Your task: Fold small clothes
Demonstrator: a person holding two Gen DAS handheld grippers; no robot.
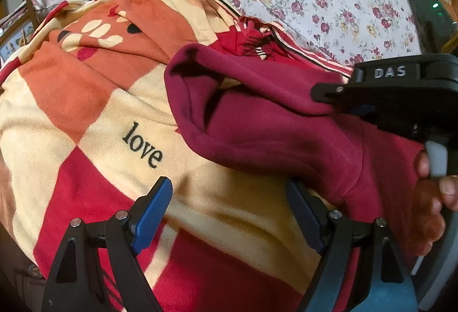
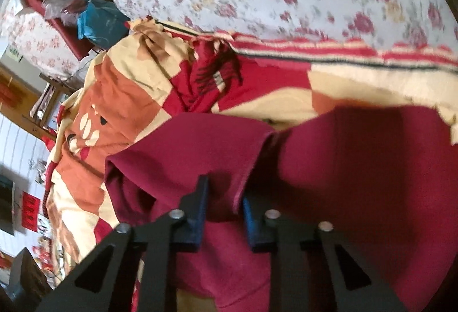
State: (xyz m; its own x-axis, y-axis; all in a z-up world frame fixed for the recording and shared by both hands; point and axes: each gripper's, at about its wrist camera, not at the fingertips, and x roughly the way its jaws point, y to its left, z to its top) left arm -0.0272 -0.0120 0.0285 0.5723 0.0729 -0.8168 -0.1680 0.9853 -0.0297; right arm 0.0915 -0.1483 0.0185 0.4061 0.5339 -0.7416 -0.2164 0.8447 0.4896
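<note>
Left wrist view: left tongs (image 1: 229, 214) apart, empty, hovering over blanket (image 1: 94, 117) on bed; maroon garment (image 1: 257, 117) lies up-right of them, long axis running left to right, under right tongs (image 1: 323, 94).
Right wrist view: right tongs (image 2: 224, 197) clamped on garment fold; nearer hand.

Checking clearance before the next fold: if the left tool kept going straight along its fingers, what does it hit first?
Most likely the checked blanket, near its "love" print. The left tool stands open with bare blanket between its fingers. The maroon garment lies to the right of that line, though depth is hard to judge.
</note>
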